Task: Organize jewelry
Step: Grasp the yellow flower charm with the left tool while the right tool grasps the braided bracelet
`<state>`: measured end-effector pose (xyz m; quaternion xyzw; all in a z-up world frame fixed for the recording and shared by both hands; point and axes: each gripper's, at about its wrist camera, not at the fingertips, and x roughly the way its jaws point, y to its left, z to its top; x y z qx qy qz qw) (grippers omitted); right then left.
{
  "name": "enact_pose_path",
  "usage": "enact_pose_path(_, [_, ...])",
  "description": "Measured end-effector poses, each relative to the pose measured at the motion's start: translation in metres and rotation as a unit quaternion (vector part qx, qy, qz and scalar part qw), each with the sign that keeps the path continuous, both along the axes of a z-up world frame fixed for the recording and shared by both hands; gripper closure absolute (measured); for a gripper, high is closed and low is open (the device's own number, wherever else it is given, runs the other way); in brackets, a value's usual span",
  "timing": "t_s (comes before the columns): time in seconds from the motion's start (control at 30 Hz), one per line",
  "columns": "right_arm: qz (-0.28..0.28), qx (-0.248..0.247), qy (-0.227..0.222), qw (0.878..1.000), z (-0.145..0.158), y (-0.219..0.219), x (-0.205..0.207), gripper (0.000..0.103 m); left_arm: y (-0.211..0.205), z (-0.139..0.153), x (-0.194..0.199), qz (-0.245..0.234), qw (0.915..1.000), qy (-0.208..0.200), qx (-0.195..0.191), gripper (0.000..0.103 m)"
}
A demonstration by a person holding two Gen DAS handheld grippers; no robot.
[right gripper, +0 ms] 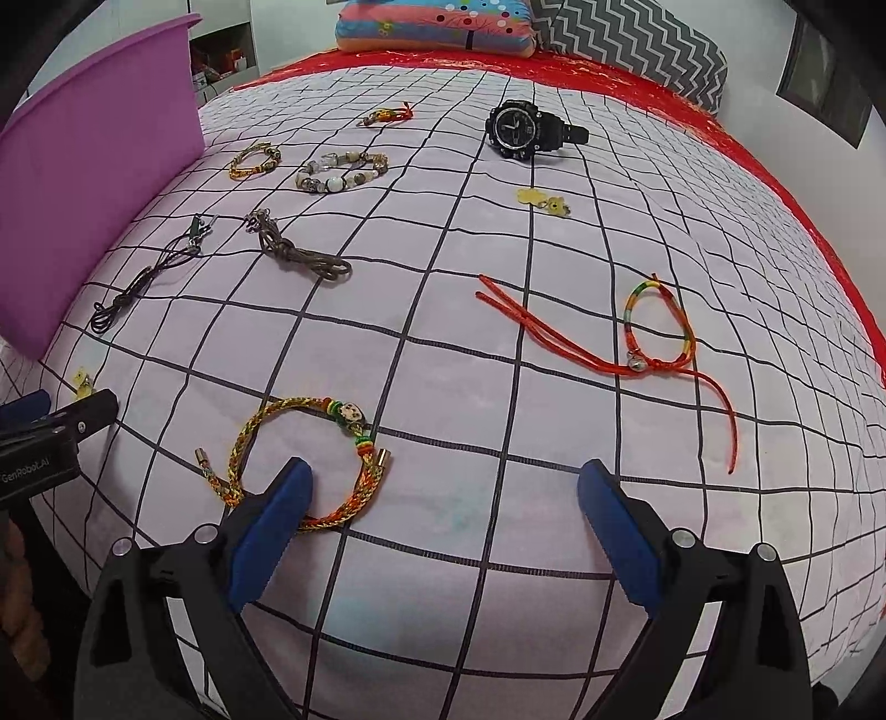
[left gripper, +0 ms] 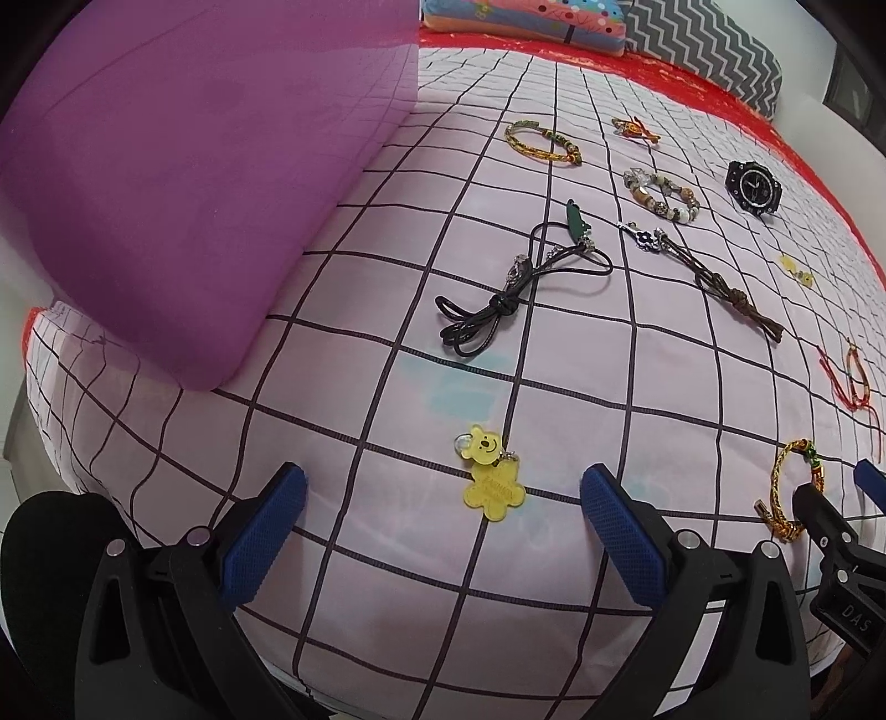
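Jewelry lies spread on a pink checked bedsheet [left gripper: 387, 554]. My left gripper [left gripper: 443, 487] is open and empty, with a yellow bear charm [left gripper: 490, 476] lying between its fingertips. My right gripper [right gripper: 443, 487] is open and empty; its left finger lies over a yellow braided bracelet [right gripper: 277, 426], also seen in the left wrist view [left gripper: 783, 487]. Farther off lie a black cord necklace [left gripper: 509, 293], a brown cord necklace [left gripper: 714, 277], a beaded bracelet [left gripper: 662, 196], a black watch [right gripper: 520, 130] and a red string bracelet [right gripper: 659, 327].
A purple bin [left gripper: 183, 183] stands on the left of the bed, also in the right wrist view [right gripper: 94, 188]. Another braided bracelet [left gripper: 540, 144], a small red knot charm [right gripper: 387, 115] and a second yellow charm [right gripper: 545, 202] lie farther back. Pillows [right gripper: 437, 27] sit at the head.
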<state>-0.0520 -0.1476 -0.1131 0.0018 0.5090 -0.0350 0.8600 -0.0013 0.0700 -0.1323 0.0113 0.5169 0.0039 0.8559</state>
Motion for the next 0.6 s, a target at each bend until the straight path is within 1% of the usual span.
enact_pose_path(0.1, [-0.002, 0.008, -0.003, 1.000, -0.002, -0.002, 0.000, 0.010, -0.002, -0.001, -0.003, 0.003, 0.9998, -0.017, 0.007, 0.005])
enact_pose_path(0.23, [-0.001, 0.010, -0.009, 1.000, -0.003, -0.001, -0.001, 0.011, -0.002, 0.000, -0.003, -0.001, 0.9999, -0.014, 0.010, 0.006])
enact_pose_path(0.3, [0.001, 0.014, -0.009, 1.000, -0.003, -0.002, -0.001, 0.012, 0.000, 0.001, -0.002, 0.000, 0.9999, -0.011, 0.004, 0.007])
enact_pose_path(0.37, [0.006, 0.016, -0.010, 1.000, -0.003, 0.000, -0.002, 0.017, 0.001, 0.002, -0.003, 0.003, 0.9999, -0.009, -0.003, 0.009])
enact_pose_path(0.4, [0.010, 0.015, -0.011, 1.000, -0.002, 0.001, -0.003, 0.019, 0.000, 0.003, -0.004, 0.002, 0.9999, -0.010, -0.003, 0.012])
enact_pose_path(0.47, [0.020, 0.016, -0.013, 1.000, 0.000, 0.005, -0.003, 0.030, -0.003, 0.003, -0.006, -0.006, 0.9999, -0.013, -0.001, 0.018])
enact_pose_path(0.5, [0.026, 0.014, -0.015, 0.999, 0.001, 0.007, -0.004, 0.033, -0.004, 0.004, -0.007, -0.010, 0.9998, -0.014, -0.001, 0.023])
enact_pose_path(0.53, [0.029, 0.013, -0.016, 0.999, 0.001, 0.009, -0.004, 0.037, -0.005, 0.005, -0.009, -0.014, 0.9998, -0.014, -0.001, 0.028])
enact_pose_path(0.57, [0.033, 0.014, -0.016, 0.999, 0.002, 0.011, -0.004, 0.040, -0.006, 0.006, -0.010, -0.018, 0.9997, -0.014, -0.003, 0.032])
enact_pose_path(0.6, [0.034, 0.015, -0.017, 0.999, 0.002, 0.011, -0.004, 0.041, -0.007, 0.008, -0.011, -0.022, 0.9997, -0.013, -0.004, 0.038])
